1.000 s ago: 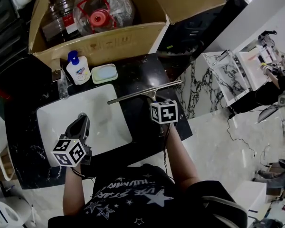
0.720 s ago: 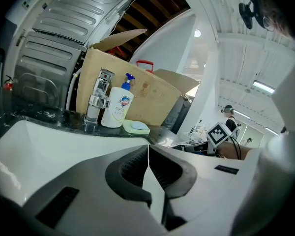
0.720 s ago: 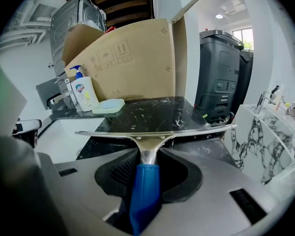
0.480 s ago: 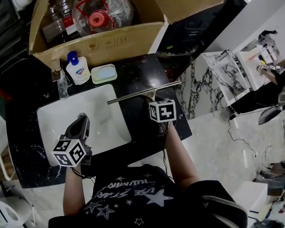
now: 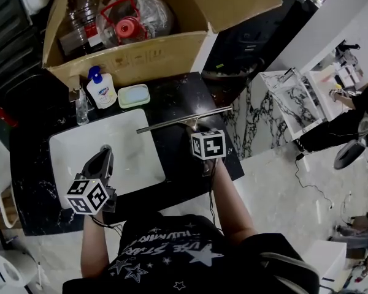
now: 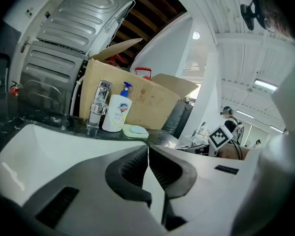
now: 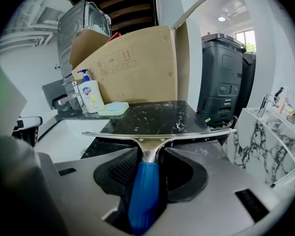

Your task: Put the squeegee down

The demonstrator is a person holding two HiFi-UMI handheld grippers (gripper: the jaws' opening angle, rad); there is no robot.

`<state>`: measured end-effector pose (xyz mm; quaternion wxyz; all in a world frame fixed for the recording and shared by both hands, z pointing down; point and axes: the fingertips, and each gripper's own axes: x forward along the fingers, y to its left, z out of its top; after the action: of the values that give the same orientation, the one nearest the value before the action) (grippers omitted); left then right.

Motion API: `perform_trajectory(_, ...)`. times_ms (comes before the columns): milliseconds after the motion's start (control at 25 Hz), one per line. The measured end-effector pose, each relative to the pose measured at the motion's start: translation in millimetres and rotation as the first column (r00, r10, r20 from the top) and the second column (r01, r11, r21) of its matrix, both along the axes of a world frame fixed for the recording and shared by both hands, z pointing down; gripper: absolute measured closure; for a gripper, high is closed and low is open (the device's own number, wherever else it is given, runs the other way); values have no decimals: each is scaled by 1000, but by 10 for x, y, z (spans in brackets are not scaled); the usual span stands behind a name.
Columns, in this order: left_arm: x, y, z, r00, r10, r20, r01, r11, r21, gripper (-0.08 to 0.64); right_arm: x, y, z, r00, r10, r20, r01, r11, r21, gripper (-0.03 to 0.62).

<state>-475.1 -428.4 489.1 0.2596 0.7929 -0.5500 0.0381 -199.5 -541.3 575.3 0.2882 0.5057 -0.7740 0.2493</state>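
Observation:
The squeegee [image 7: 147, 137] has a long metal blade and a blue handle [image 7: 143, 191]. My right gripper [image 7: 148, 165] is shut on that handle. In the head view the squeegee's blade [image 5: 183, 120] stretches across the black marble counter [image 5: 184, 97], from the sink's right edge to the counter's right side, ahead of my right gripper [image 5: 199, 130]. Whether the blade touches the counter I cannot tell. My left gripper [image 5: 103, 159] is shut with nothing in it and hovers over the white sink basin [image 5: 73, 149]. The left gripper view shows its jaws [image 6: 148, 157] pressed together.
A soap bottle [image 5: 100, 89], a soap dish [image 5: 134, 95] and a faucet [image 5: 80, 106] stand behind the sink. A big open cardboard box [image 5: 126, 54] with bottles fills the back. A dark bin [image 7: 224, 77] stands right of the counter; marble slabs [image 5: 288, 94] lie on the floor.
The head view has shifted slightly. Both grippers and the squeegee stay almost where they were.

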Motion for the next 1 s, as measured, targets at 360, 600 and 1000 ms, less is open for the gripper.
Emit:
perform_trajectory(360, 212, 310, -241, 999, -46, -1, 46, 998, 49, 538, 203, 180, -309, 998, -14, 63, 9, 997, 76, 440)
perform_trajectory(600, 373, 651, -348, 996, -92, 9, 91, 993, 69, 538, 281, 384, -585, 990, -67, 122, 51, 989, 136, 443)
perform_trajectory(1000, 686, 1174, -495, 985, -171, 18, 168, 980, 109, 538, 386, 733, -948, 969, -194, 151, 158, 962, 223, 525)
